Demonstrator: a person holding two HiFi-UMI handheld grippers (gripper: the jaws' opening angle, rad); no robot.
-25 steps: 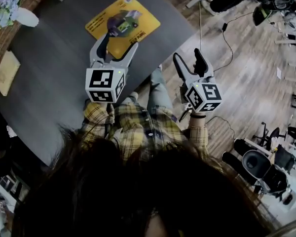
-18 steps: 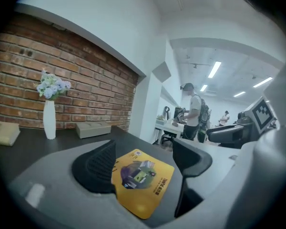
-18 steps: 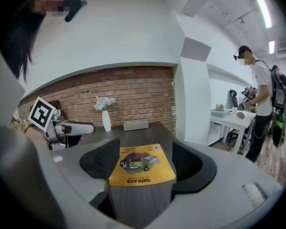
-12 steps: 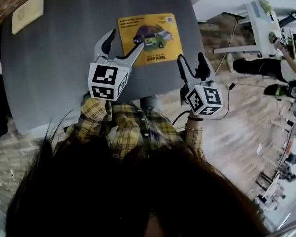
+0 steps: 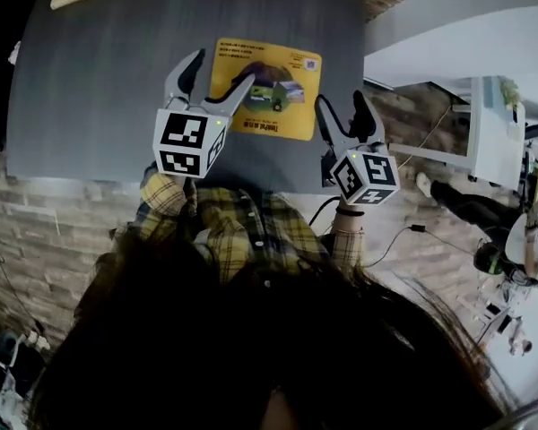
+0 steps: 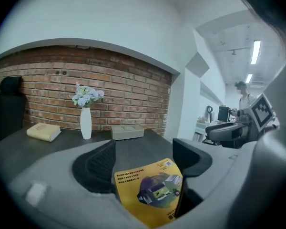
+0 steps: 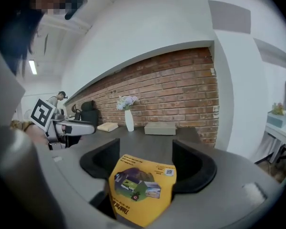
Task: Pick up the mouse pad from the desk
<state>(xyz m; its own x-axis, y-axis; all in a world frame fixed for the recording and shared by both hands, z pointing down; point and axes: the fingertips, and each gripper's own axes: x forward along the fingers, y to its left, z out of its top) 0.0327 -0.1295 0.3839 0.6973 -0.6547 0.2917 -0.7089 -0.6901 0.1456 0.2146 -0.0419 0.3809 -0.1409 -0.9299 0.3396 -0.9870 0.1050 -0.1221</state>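
- Yellow mouse pad [image 5: 267,88] is lying flat on the dark desk [image 5: 99,79], near the person's edge, with nothing sitting on it.
- Left gripper [image 5: 221,70] is hovering by the pad's left edge, jaws spread wide and gripping nothing. The pad is showing through the gap.
- Right gripper [image 5: 341,101] is hanging just off the pad's right corner, jaws also apart and empty.
- Both are pointing at the pad from either side, likely lining up for the grab. The pick is not yet begun.
- Pad is lying thin and flush, so one edge is probably needing prying up first.
- Vase [image 6: 86,123] and book [image 6: 43,131] are sitting well apart by the brick wall.
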